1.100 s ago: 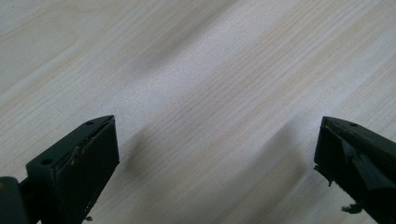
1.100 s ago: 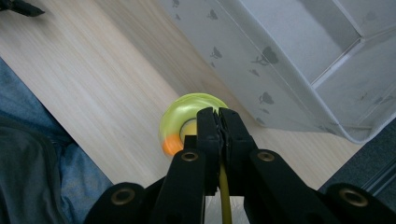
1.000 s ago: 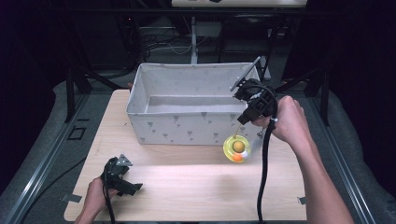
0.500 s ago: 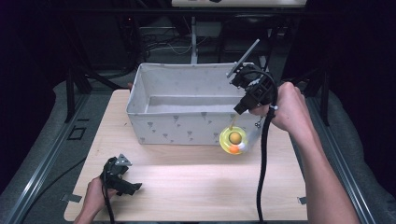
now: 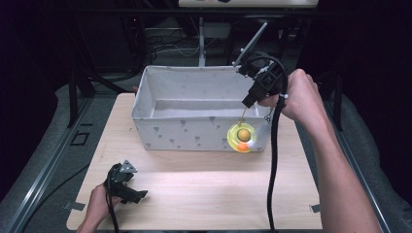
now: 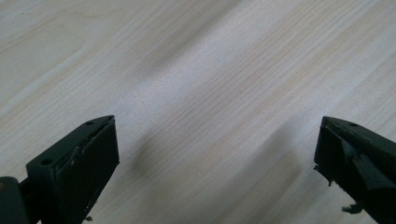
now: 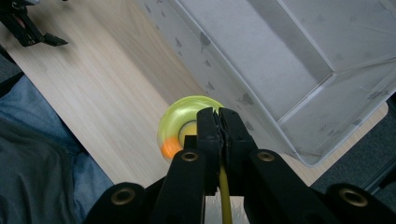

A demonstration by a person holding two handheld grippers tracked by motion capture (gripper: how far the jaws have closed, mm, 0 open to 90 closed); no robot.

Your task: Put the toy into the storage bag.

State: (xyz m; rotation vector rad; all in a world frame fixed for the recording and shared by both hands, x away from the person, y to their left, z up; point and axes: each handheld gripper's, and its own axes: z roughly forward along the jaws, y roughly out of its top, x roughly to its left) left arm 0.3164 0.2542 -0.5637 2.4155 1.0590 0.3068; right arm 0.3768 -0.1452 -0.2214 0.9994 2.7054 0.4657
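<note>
Since a second ago, the right gripper [image 5: 250,97] has risen and carried the yellow toy [image 5: 241,137] off the worktop [image 5: 204,194]. The toy now hangs in the air in front of the fabric bin [image 5: 194,114], at its near right corner, below the rim.

The toy is a translucent yellow-green ring with a small amber ball at its centre and an orange bead at its lower edge. It dangles from a thin yellow cord [image 7: 224,200], and the right gripper's jaws are pressed together on that cord, as the right gripper view shows. The toy looks light and made of hard plastic. Hanging on a soft cord, it will probably swing and twist with any quick move. The cord is the natural place to hold it; the smooth ring would likely slip.

Its long axis, cord to ring, runs straight down. The ring's flat face turns toward the person.

The left gripper [image 5: 127,187] rests low at the worktop's near left corner, jaws spread wide, holding nothing.
</note>
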